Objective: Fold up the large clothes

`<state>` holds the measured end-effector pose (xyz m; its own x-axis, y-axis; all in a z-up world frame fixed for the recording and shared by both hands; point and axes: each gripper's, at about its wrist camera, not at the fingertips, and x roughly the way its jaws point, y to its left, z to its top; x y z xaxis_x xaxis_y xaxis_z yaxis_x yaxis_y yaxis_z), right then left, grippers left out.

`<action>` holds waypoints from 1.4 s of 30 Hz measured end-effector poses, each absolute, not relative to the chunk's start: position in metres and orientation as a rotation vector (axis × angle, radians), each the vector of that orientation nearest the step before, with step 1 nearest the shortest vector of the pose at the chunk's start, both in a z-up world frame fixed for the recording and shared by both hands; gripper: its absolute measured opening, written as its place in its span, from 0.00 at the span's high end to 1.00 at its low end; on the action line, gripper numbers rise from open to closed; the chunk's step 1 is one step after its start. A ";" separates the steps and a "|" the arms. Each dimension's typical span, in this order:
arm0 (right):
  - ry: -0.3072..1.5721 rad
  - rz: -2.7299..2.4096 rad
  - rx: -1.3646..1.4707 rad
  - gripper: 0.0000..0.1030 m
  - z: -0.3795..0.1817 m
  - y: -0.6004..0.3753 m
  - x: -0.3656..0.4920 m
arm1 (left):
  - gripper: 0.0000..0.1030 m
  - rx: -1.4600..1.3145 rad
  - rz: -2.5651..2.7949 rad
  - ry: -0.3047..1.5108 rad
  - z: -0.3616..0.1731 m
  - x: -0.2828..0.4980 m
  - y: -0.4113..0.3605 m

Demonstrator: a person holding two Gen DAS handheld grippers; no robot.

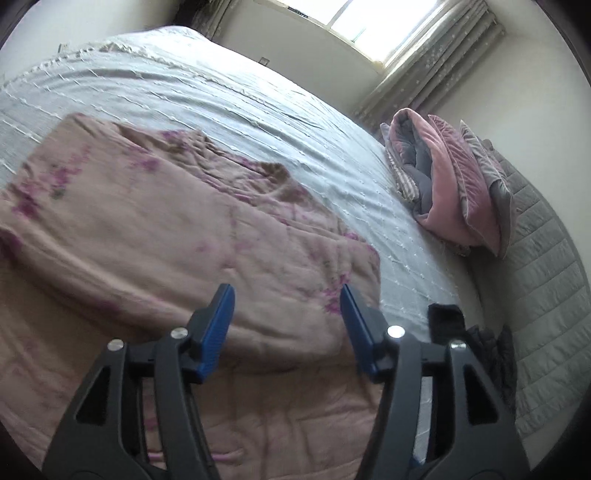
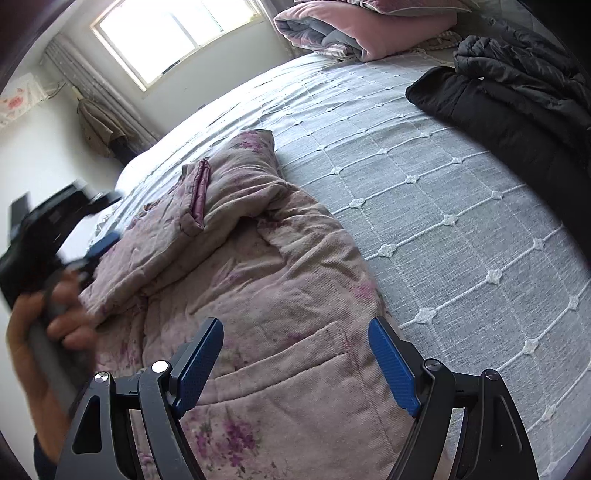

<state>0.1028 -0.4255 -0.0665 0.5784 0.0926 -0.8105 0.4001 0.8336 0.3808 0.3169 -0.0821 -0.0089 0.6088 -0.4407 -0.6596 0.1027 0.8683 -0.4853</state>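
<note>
**Both grippers open above the pink padded garment on the bed**

The left wrist view is smeared by motion, so the floral print on the pink padded garment [image 1: 159, 236] reads only as purple blotches, and its near edge is cut off behind the left gripper [image 1: 287, 295]. In the right wrist view the left gripper appears as a dark blur at the left edge, gripped by a hand [image 2: 55, 325] whose outline is soft; its fingertips seem to sit just off the garment's far left edge, though the blur makes that uncertain. A black jacket [image 2: 517, 107] is cropped by the frame at upper right, beyond the right fingertip, and a stack of folded pink and grey bedding [image 2: 354, 33] is cut off at the top.

The left gripper tilts downward, blue pads parted with nothing between them, fabric lying below and ahead of the tips. The right gripper [image 2: 295, 325] points more steeply down, its fingers spread wide and empty, hovering over the garment's lower panel. The garment lies partly folded on the grey-blue bedspread [image 2: 443, 206], a sleeve doubled over ahead of the left fingertip.
</note>
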 end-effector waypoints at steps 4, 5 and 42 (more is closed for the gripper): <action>0.941 -0.182 0.570 0.20 -0.064 -0.425 0.104 | 0.24 -0.244 -0.215 0.824 0.001 0.257 0.001; 0.939 -0.174 0.562 0.20 -0.063 -0.424 0.104 | 0.24 -0.232 -0.178 0.813 0.000 0.243 0.024; 0.980 -0.036 0.817 0.40 -0.099 -0.474 -0.092 | 0.33 -0.414 -0.099 1.062 -0.134 0.080 0.228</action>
<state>-0.0918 -0.4740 -0.0985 0.5808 0.3215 -0.7479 0.3761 0.7089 0.5967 0.0800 0.2280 -0.1340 0.4909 -0.2758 -0.8264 -0.1177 0.9189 -0.3765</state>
